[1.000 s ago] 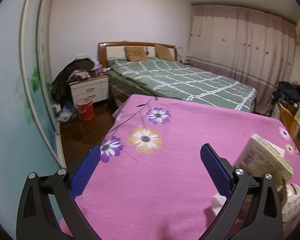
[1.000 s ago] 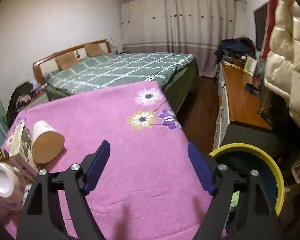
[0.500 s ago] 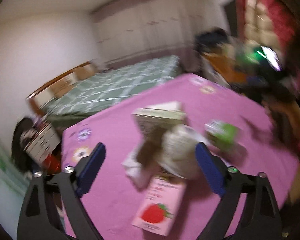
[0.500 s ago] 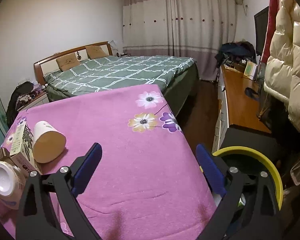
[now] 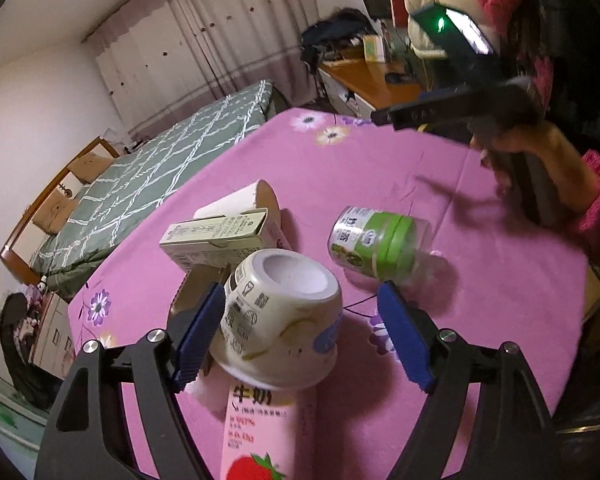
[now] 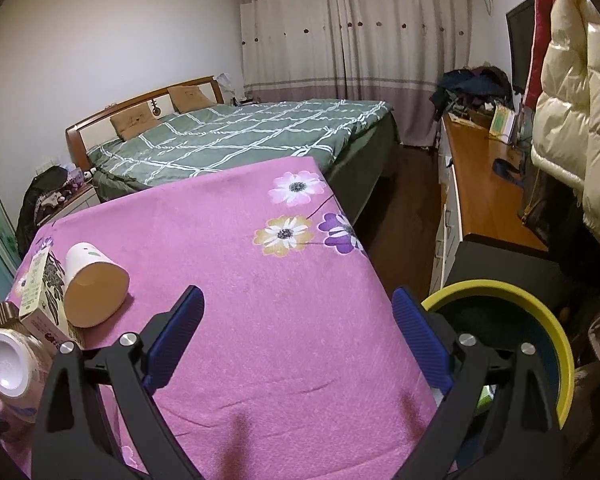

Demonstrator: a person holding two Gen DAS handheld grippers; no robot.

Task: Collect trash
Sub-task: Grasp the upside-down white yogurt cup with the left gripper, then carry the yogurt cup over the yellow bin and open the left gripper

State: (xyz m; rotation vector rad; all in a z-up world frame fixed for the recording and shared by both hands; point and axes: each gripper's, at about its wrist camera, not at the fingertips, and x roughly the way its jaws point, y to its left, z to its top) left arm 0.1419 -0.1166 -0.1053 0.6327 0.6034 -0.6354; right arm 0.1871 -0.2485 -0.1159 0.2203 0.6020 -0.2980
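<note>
A heap of trash lies on the pink flowered tablecloth (image 5: pixel 380 168). An upturned cream tub (image 5: pixel 280 320) sits between the closing jaws of my left gripper (image 5: pixel 300 292). The left pad is at its side and the right pad still stands clear of it. Under the tub lies a pink strawberry milk carton (image 5: pixel 256 432). Behind it are a beige carton (image 5: pixel 216 236), a toppled paper cup (image 5: pixel 256 200) and a green-lidded jar (image 5: pixel 376 240). My right gripper (image 6: pixel 298 300) hangs open and empty over bare cloth, with the cup (image 6: pixel 96 292) and the tub (image 6: pixel 8 356) far to its left.
A yellow-rimmed bin (image 6: pixel 540 320) stands on the floor off the table's right edge. A person's hand (image 5: pixel 540 152) in a pink sleeve holds the right gripper. A bed (image 6: pixel 240 140) lies beyond the table, and a wooden desk (image 6: pixel 480 192) runs along the right wall.
The left view has swung and rolled from the table's bare left side onto the trash heap, and its jaws have narrowed around the tub. The right jaws widened a little; that hand stayed put.
</note>
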